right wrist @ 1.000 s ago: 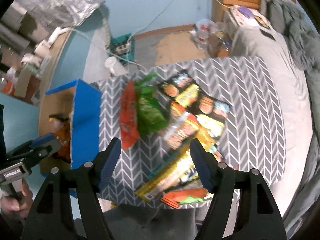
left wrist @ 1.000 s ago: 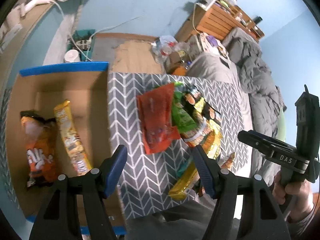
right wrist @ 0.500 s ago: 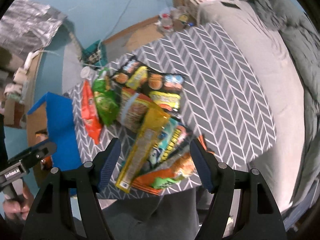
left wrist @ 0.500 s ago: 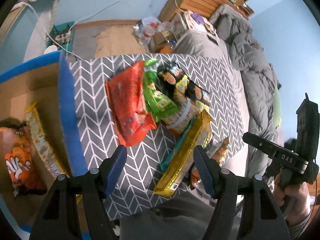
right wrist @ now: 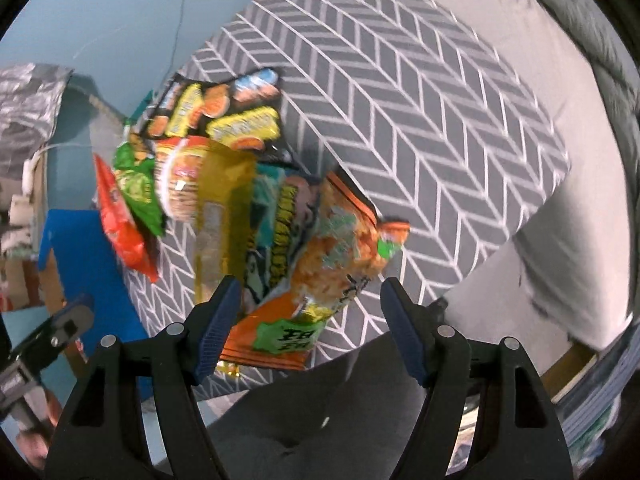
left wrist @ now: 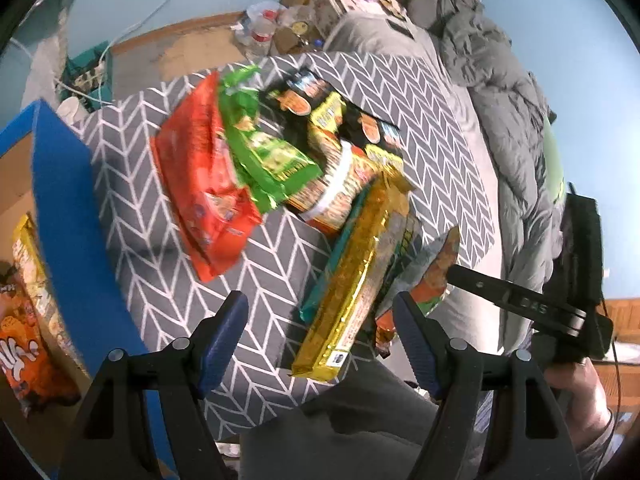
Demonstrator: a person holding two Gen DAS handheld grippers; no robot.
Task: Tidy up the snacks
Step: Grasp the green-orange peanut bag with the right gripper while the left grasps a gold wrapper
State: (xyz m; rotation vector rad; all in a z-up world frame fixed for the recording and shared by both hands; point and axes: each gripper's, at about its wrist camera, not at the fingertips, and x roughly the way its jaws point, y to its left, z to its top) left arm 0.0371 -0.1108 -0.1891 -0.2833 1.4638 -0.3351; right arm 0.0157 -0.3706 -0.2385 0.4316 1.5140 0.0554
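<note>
Snacks everywhere on the chevron-patterned surface (left wrist: 168,280), and both grippers hover above the heap with nothing in them. The left gripper (left wrist: 320,340) has its jaws spread, and they have just been opening wider, with only air and the near end of the long gold packet (left wrist: 356,280) showing between them. That gold packet runs from about one o'clock down to seven o'clock in the left wrist view, hanging over the near edge, so it looks the easiest thing to pinch across its narrow width. The red bag (left wrist: 204,184) and green bag (left wrist: 268,156) lie up at eleven and twelve o'clock, leaning on one another beside the noodle packs.

Off at nine o'clock sits the cardboard box (left wrist: 24,184) with its blue flap (left wrist: 76,216) raised, and an orange bag (left wrist: 24,356) plus a slim yellow pack already lie inside; that is probably where the pile is headed.

The right gripper (right wrist: 312,320) is likewise released, jaws apart, framing the orange crinkled bag (right wrist: 320,272) that pokes over the surface edge at six o'clock. No pad touches it yet. Both tools point steeply downward, held out over the person's grey-clad lap (left wrist: 360,432), and the hand (left wrist: 576,396) gripping the right tool shows at four o'clock in the left view.
</note>
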